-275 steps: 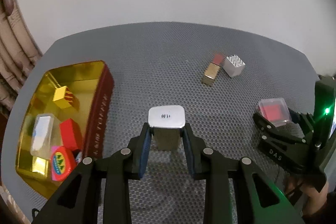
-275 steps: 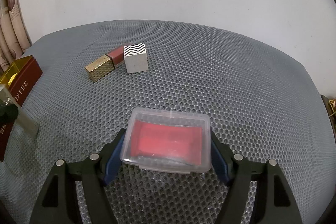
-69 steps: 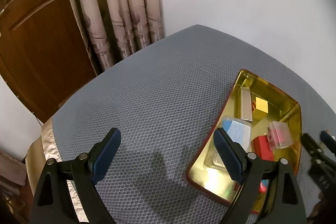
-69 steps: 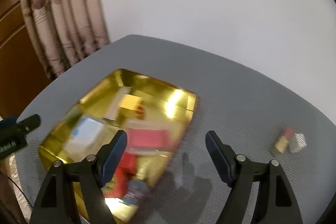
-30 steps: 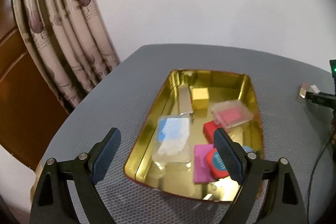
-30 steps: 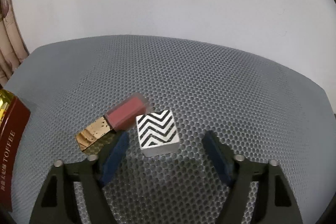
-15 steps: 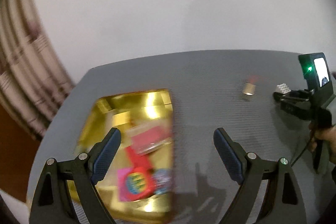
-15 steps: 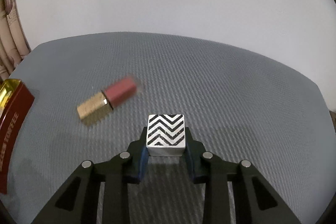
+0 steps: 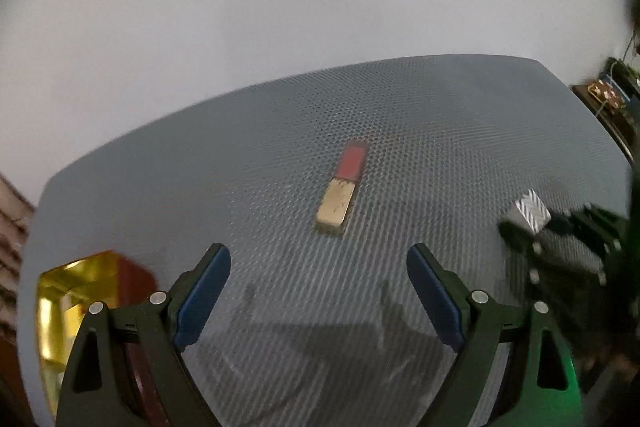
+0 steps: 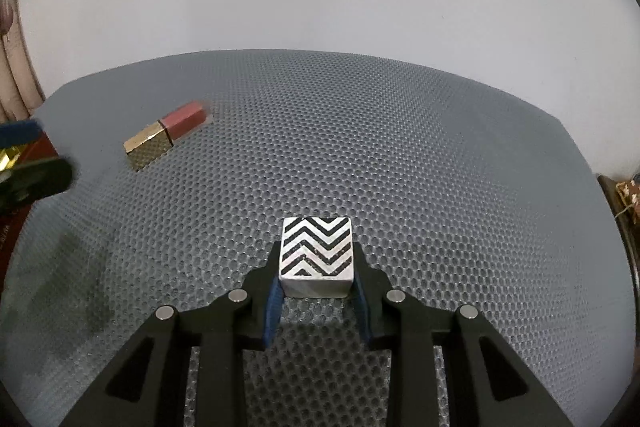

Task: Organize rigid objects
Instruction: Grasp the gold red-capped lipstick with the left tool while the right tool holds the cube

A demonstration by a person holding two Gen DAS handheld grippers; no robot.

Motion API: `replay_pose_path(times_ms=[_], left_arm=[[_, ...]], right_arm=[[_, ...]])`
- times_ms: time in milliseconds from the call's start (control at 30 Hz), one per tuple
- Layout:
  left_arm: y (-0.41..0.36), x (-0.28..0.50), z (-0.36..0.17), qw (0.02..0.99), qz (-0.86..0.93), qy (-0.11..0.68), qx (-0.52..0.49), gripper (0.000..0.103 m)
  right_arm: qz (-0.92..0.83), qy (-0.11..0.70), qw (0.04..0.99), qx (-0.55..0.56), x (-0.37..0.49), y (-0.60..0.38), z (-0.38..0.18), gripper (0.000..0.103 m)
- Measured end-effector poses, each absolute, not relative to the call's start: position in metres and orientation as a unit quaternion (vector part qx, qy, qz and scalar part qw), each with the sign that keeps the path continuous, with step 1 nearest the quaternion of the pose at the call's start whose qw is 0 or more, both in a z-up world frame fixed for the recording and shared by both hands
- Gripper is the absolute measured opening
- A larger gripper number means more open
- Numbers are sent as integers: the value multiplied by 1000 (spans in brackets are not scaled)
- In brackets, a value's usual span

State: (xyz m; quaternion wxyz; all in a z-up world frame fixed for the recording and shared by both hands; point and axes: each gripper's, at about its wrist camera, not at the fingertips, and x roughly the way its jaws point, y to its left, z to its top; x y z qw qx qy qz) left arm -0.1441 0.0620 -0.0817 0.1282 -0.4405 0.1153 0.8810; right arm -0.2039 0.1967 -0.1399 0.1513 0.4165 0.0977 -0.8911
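1. Right now the right gripper (image 10: 316, 301) is clenched on the zigzag-patterned cube (image 10: 317, 254); its blue pads press the cube's 2 side faces, and the cube sits at the fingertips over the grey honeycomb mat (image 10: 440, 167).
2. Whether the cube has cleared the mat cannot be told from the wrist view; a shadow lies just under it.
3. Meanwhile the left gripper (image 9: 318, 291) is spread wide and holds nothing, aimed down at the lipstick (image 9: 342, 189), which lies flat on the mat with its gold end toward the gripper and its red end away.
4. The lipstick is ahead of the open fingers, not yet between them.
5. The gold tin (image 9: 60, 307) with a red outer wall shows at the lower left of the left view, well apart from the lipstick.
6. My reading: 2 loose pieces remain, so this is the pick-up step for both.
7. Next, the right hand should carry the cube over to the tin and let go inside it.
8. The left hand should move forward and down, straddle the lipstick across its narrow width, then close.
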Motion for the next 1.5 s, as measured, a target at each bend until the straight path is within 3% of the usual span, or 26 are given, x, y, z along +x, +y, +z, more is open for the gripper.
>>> replay_pose_path(times_ms=[267,367,433,567,733,800,1500], left_arm=[[72,-194,-113,133,862,84,-482,81],[76,-203,-122,131,858,77,-490,72],[77,-207,-127,123,860,77,-490,59],[82,-211,-130,121,868,69,-478,50],[92,-203,-131,129,871,84,-466,23],[96,-198,-131,129,872,92,-464,17],[68,-123,-106,99,877,67,-466,17]], right_arm=[[-891,94,153,417,-197,197,-145,30],[-890,89,155,418,-212,204,-141,30],[-890,87,156,419,-221,214,-138,30],[-890,82,159,420,-222,215,-139,31],[-890,83,158,420,-224,213,-142,31],[-890,84,158,420,-225,213,-143,31],[-890,89,155,420,-243,203,-155,31]])
